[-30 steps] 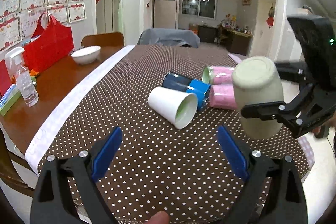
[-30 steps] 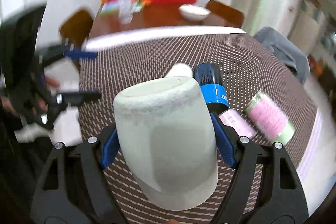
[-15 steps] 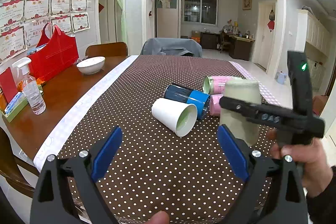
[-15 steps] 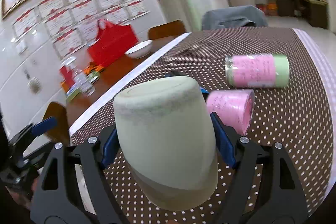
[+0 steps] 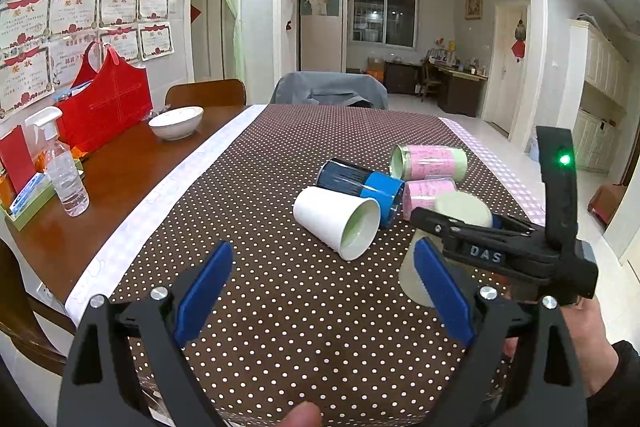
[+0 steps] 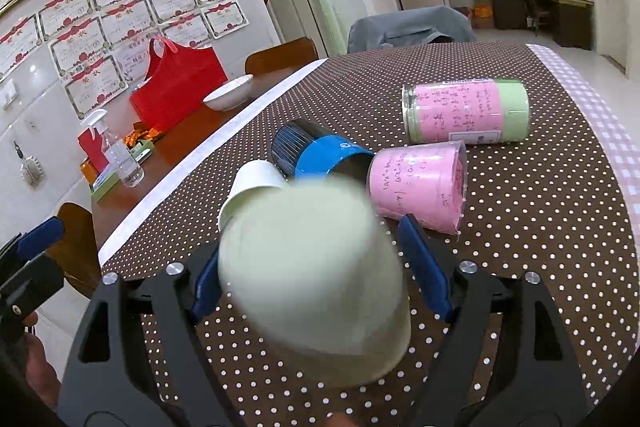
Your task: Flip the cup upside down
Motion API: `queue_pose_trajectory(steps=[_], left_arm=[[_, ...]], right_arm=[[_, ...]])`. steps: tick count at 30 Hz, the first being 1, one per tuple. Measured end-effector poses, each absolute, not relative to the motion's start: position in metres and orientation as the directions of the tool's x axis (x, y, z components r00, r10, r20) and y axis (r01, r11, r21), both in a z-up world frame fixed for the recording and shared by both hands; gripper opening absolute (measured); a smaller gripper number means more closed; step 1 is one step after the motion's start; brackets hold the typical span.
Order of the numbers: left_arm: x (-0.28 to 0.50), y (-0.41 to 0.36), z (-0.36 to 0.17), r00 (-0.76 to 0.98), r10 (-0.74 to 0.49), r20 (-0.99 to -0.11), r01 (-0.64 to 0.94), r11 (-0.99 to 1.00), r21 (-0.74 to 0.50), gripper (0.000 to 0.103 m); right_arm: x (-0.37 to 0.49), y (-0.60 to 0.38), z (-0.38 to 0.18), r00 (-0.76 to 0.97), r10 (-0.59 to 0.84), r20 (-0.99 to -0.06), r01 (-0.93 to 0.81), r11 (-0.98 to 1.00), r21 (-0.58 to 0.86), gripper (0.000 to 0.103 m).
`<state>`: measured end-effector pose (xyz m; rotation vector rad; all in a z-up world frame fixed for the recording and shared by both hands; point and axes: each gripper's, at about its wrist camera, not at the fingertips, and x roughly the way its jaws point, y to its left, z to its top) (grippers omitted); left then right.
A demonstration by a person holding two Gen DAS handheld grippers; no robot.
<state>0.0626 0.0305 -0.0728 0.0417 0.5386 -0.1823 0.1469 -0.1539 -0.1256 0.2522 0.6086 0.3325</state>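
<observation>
Left gripper (image 5: 320,291): nearest in the left wrist view, jaws spread wide with nothing between them, hovering over the dotted cloth short of the clutter.
Right gripper (image 6: 320,263): its blue pads flank the cup; the right pad seems to stand a little off the wall, and the left one is half hidden, so I cannot tell whether the jaws are gripping or have begun to let go.
Cup (image 6: 316,279): pale green, mouth down and base up, between the right jaws, at or just above the cloth near the front edge of the counter (image 5: 256,311). It is blurred in the right wrist view, so contact with the cloth is unclear.
Step in hand: by my reading, setting the inverted cup down and letting it go; the flip itself looks done.
Doing it well: bring the rim flat onto the cloth before opening, spread both pads evenly, then draw straight back so neither pad drags the wall and tips the cup.
Risk: a light cup on soft cloth may topple if one pad sticks.
White paper cup (image 5: 336,221): on its side just beyond, mouth toward the camera.
Blue can (image 5: 362,183): lying behind the white cup, touching it.
Pink cup (image 6: 420,187): on its side, near the green cup; leave room for it.
Pink-and-green jar (image 6: 466,111): farthest, also on its side.
</observation>
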Motion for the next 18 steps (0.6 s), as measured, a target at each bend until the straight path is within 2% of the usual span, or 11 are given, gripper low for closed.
queue_pose_trajectory(steps=[2,3,18], left_arm=[[0.062,0.029,-0.072,0.843,-0.163,-0.513,0.186,0.983,-0.007,0.09],[0.061,0.029,-0.071,0.844,-0.163,-0.511,0.187,0.982,-0.005,0.09],[0.048,0.013,-0.054,0.858,-0.179,-0.481,0.208,0.978,0.006,0.09]], right_arm=[[0.142,-0.154,-0.122,0.779,0.371,-0.506,-0.233,0.92,0.315,0.096],[0.14,-0.155,-0.12,0.781,0.371,-0.503,-0.235,0.92,0.313,0.097],[0.1,-0.185,-0.073,0.836,0.349,-0.423,-0.196,0.911,0.363,0.097]])
